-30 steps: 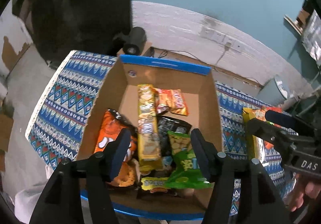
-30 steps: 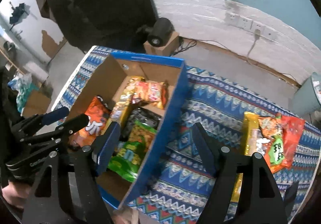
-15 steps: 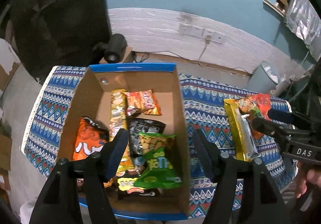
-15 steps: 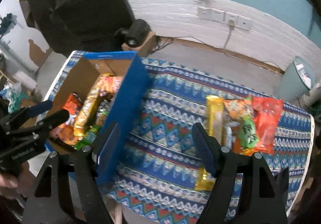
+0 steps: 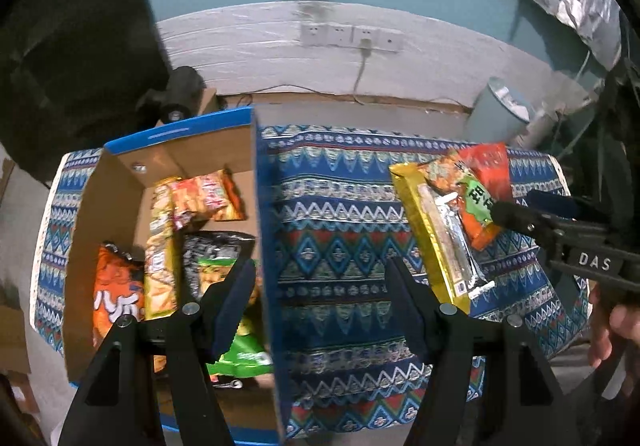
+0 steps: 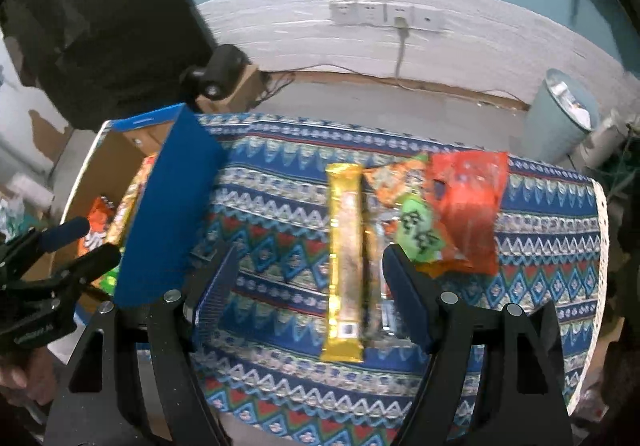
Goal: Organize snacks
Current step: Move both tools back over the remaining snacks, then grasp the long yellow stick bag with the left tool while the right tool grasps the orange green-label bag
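A blue cardboard box on the table's left holds several snack packets, among them an orange bag and a green bag. My left gripper is open and empty above the box's right wall. To the right lie a gold bar packet, a silver bar, a green-labelled packet and a red bag. My right gripper is open and empty, above the gold bar. The box also shows in the right wrist view.
A patterned blue cloth covers the table. Behind it are a white wall with sockets, a grey bin, a black lamp on a small box and a dark curtain.
Both grippers have moved right. The left went from over the box's inside to over its right wall. The right went from near the box to above the loose packets. Both stayed open.
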